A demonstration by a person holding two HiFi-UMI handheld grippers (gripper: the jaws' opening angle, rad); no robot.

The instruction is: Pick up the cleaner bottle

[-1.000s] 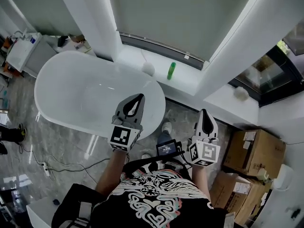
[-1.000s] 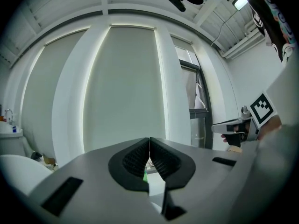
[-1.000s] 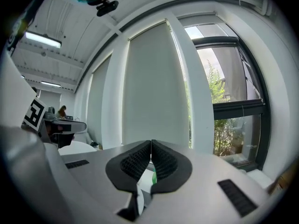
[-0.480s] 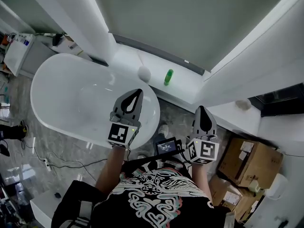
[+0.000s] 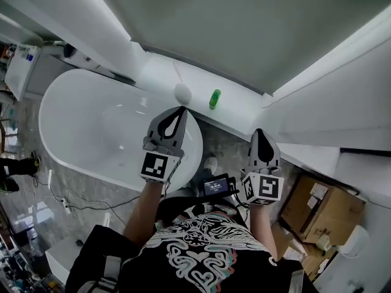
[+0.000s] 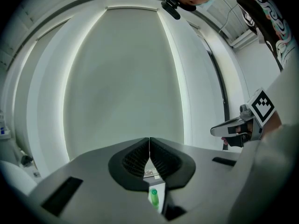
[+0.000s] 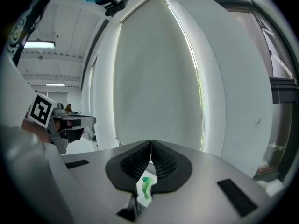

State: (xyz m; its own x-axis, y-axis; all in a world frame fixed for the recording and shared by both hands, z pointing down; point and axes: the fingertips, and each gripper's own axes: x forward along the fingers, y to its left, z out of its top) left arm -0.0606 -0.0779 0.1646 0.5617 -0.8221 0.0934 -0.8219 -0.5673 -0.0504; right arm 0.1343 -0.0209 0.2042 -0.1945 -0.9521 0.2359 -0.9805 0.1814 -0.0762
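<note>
Noted green bottle (image 5: 214,99) standing on white ledge (image 5: 160,72), upper centre of head view, just right of white ball (image 5: 182,93). Read L gripper (image 5: 181,110) at centre, overlapping tub (image 5: 67,90) end: jaws shut, empty. Read R gripper (image 5: 261,133) centre-right: jaws shut, empty. Found both apart from bottle.

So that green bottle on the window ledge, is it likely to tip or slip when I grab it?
The green bottle seems to stand upright, tall and narrow, on the white ledge, so a sideways nudge would probably topple it. It looks like smooth plastic: likely light, possibly slippery. If it falls, it may roll toward the bathtub.
</note>
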